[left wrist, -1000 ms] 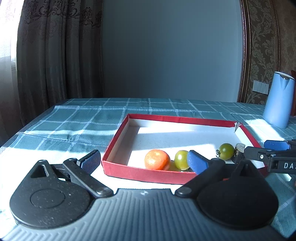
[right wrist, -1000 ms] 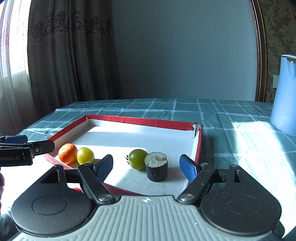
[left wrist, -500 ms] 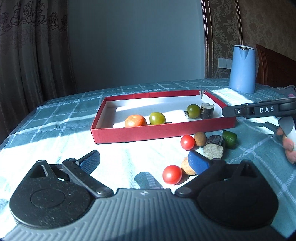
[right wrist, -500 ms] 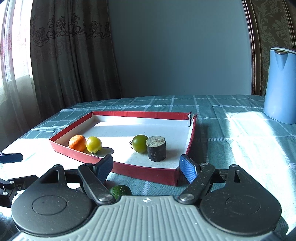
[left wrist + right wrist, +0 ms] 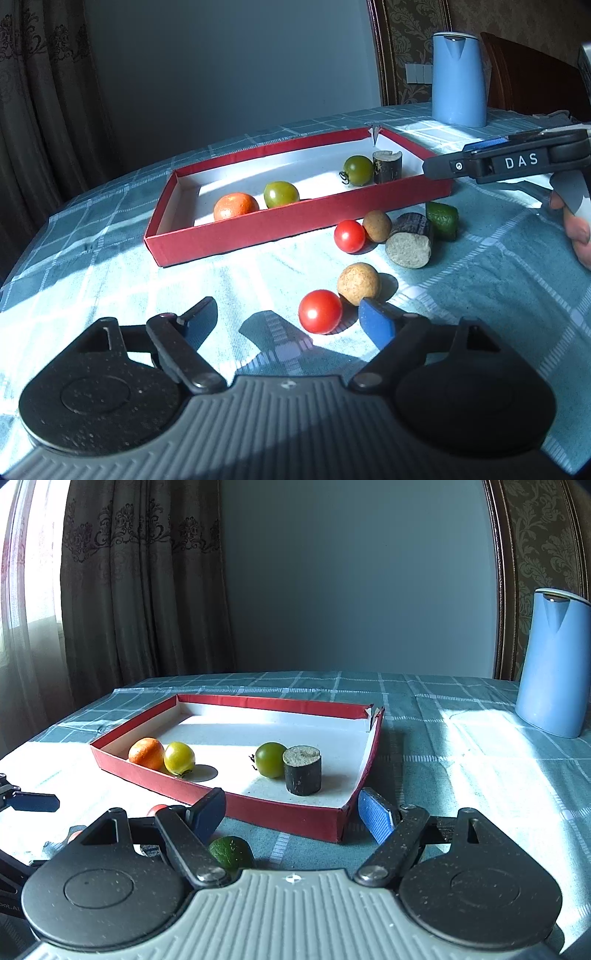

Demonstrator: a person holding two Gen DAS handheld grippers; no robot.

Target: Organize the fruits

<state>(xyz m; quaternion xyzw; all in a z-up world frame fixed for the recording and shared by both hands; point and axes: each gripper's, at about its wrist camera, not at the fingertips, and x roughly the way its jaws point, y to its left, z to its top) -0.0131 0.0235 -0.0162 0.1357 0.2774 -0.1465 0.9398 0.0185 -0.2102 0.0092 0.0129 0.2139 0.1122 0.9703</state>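
Observation:
A red tray (image 5: 295,225) (image 5: 280,812) holds an orange fruit (image 5: 236,206) (image 5: 146,752), a yellow-green tomato (image 5: 281,193) (image 5: 179,757), a green tomato (image 5: 357,170) (image 5: 271,759) and a dark cut cylinder (image 5: 386,167) (image 5: 302,770). On the cloth in front lie two red tomatoes (image 5: 320,311) (image 5: 349,236), two brown balls (image 5: 358,283) (image 5: 376,226), a second cylinder (image 5: 409,244) and a green fruit (image 5: 442,220) (image 5: 230,853). My left gripper (image 5: 288,321) is open, just short of the near red tomato. My right gripper (image 5: 291,808) is open above the tray's near right corner.
A blue kettle (image 5: 458,79) (image 5: 552,662) stands at the back right on the checked tablecloth (image 5: 110,229). Curtains hang at the left, and a dark wooden chair (image 5: 532,85) stands behind the table's right side. The right gripper's arm (image 5: 509,162) reaches in over the tray's right end.
Both grippers have pulled back from the tray and risen. The left view now takes in the loose fruits in front of the tray. Both stay open.

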